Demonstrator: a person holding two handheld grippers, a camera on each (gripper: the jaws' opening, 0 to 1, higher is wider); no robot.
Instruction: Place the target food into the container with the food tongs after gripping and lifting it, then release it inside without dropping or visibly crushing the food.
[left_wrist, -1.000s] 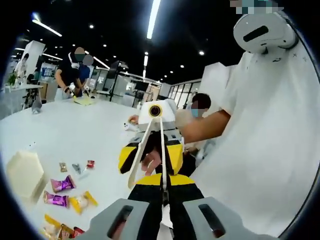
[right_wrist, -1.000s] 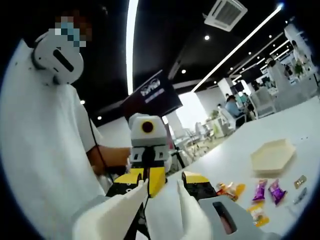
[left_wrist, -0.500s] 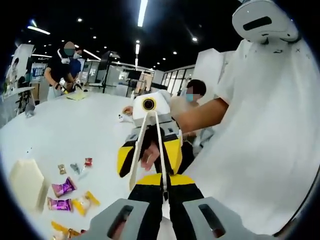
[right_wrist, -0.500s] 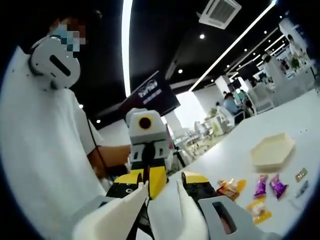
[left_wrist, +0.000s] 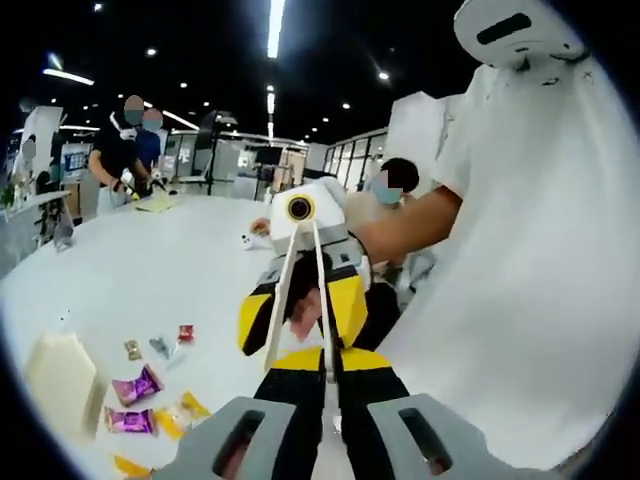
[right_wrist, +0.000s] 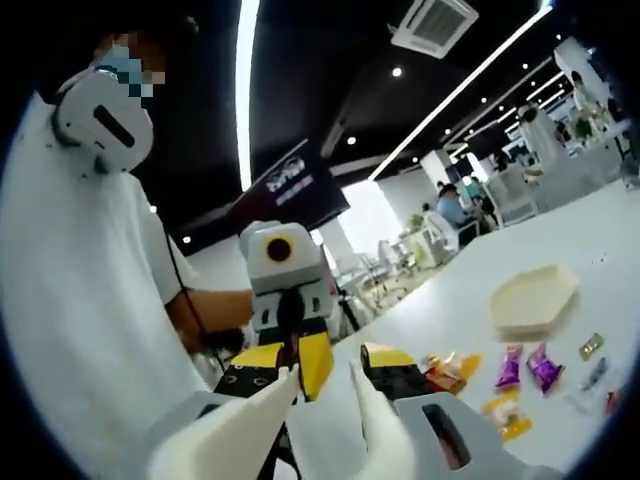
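Bright ceiling strip lights (left_wrist: 276, 20) glare against a dark ceiling; fisheye edges bend and blur.

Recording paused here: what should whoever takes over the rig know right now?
Right gripper: jaws flank the food tongs, apparently holding them in the air.
Left gripper: faces it, jaws apart, holding nothing.
Container and wrapped snacks lie apart on the white table.
Done: tongs in hand.
Left: grip a snack, lift it, release it in the container.
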